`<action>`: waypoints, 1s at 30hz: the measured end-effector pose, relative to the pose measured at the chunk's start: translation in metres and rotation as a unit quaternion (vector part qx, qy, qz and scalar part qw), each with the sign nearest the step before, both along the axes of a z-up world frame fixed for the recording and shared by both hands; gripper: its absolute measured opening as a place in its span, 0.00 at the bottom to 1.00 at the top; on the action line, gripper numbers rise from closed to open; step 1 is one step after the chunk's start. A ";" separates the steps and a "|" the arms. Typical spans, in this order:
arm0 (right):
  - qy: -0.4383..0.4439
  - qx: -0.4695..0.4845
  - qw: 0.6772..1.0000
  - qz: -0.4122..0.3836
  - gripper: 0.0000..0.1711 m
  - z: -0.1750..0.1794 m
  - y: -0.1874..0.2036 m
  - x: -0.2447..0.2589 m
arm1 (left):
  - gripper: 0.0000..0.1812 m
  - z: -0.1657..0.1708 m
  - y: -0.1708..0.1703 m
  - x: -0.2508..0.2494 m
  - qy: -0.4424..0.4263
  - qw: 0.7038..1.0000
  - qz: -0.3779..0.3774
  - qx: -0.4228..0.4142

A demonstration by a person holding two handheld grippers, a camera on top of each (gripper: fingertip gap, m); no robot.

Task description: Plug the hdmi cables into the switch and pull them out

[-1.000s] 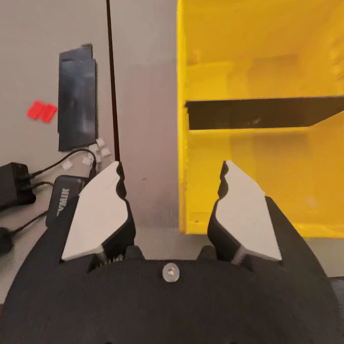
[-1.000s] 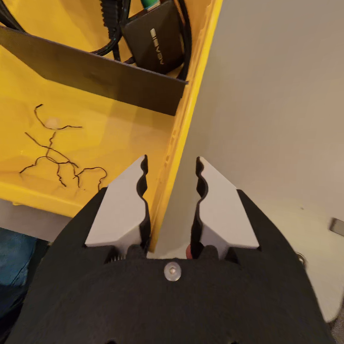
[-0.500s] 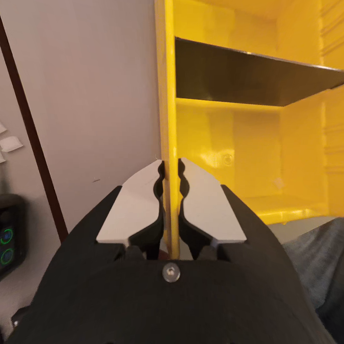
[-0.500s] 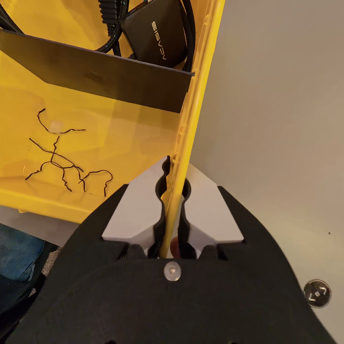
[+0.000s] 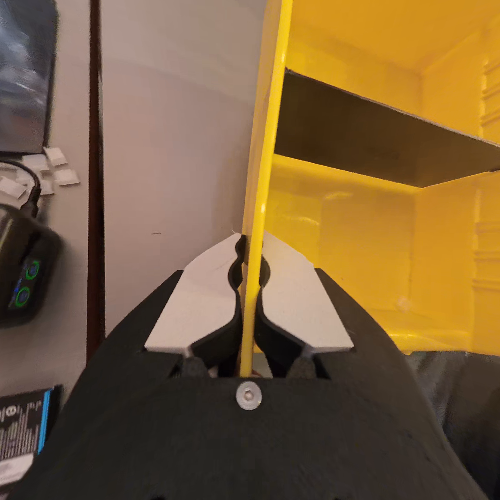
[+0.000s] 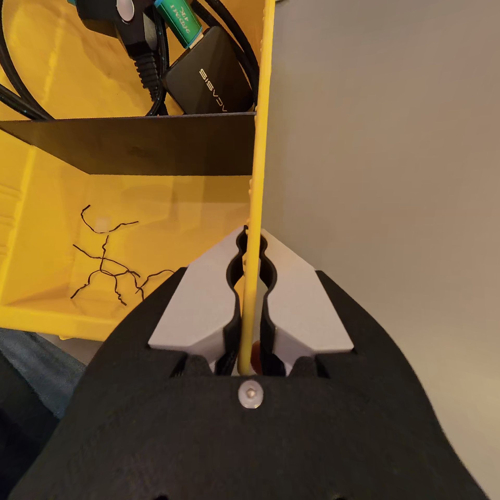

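Note:
A yellow bin (image 5: 359, 243) with a black divider (image 5: 365, 135) lies on the grey table. My left gripper (image 5: 250, 243) is shut on the bin's left wall (image 5: 266, 135). My right gripper (image 6: 253, 235) is shut on the bin's right wall (image 6: 261, 162). In the right wrist view, beyond the divider (image 6: 140, 143), lie the black switch (image 6: 211, 81), black HDMI cables (image 6: 146, 59) with a black plug, and a green plug (image 6: 180, 21). The near compartment holds only thin black threads (image 6: 108, 259).
Left of the bin in the left wrist view are a dark seam line (image 5: 96, 162), a black device with green rings (image 5: 24, 278), small white bits (image 5: 59, 173), a dark sheet (image 5: 24, 75) and a printed box (image 5: 21, 430). A person's clothed legs show below the bin (image 5: 460, 405). Across from one pair of fingers to the other is roughly 65 centimeters.
Both grippers went from open beside the bin walls to shut on them. The views have since shifted: the bin seems lifted or tilted, with the switch compartment showing more in the right wrist view.

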State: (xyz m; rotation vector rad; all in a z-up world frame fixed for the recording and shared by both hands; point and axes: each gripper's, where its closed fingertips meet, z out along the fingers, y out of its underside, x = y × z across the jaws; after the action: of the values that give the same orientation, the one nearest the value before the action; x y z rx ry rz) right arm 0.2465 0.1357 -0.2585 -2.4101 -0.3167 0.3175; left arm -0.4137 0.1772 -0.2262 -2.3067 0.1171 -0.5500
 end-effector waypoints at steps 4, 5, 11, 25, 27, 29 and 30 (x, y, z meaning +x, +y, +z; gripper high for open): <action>0.088 -0.012 0.996 0.031 0.21 0.002 0.005 -0.086 | 0.02 0.021 -0.018 -0.012 -0.036 0.998 0.037 0.031; 0.115 -0.018 0.992 0.044 0.27 0.005 0.004 -0.111 | 0.02 0.027 -0.022 -0.016 -0.040 0.997 0.044 0.039; 0.127 -0.028 0.982 0.139 0.42 0.007 -0.002 -0.235 | 0.02 0.068 -0.048 -0.040 -0.058 0.991 0.072 0.096; 0.162 -0.002 0.945 0.283 0.63 0.033 -0.007 -0.399 | 0.02 0.158 -0.077 -0.003 -0.068 0.978 0.051 0.189; 0.189 0.043 0.944 0.267 0.64 0.062 -0.004 -0.378 | 0.02 0.165 -0.072 0.026 -0.074 0.978 0.029 0.193; 0.227 0.087 0.936 0.254 0.66 0.100 -0.012 -0.350 | 0.02 0.168 -0.064 0.062 -0.070 0.979 0.003 0.192; 0.244 0.123 0.930 0.244 0.66 0.123 -0.018 -0.333 | 0.02 0.168 -0.058 0.081 -0.062 0.979 -0.009 0.193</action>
State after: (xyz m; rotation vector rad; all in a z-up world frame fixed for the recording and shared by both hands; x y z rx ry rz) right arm -0.0863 0.1177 -0.1360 -1.8974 -0.6777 1.0170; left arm -0.3327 0.1189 -0.0583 -1.8912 0.1683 -0.6191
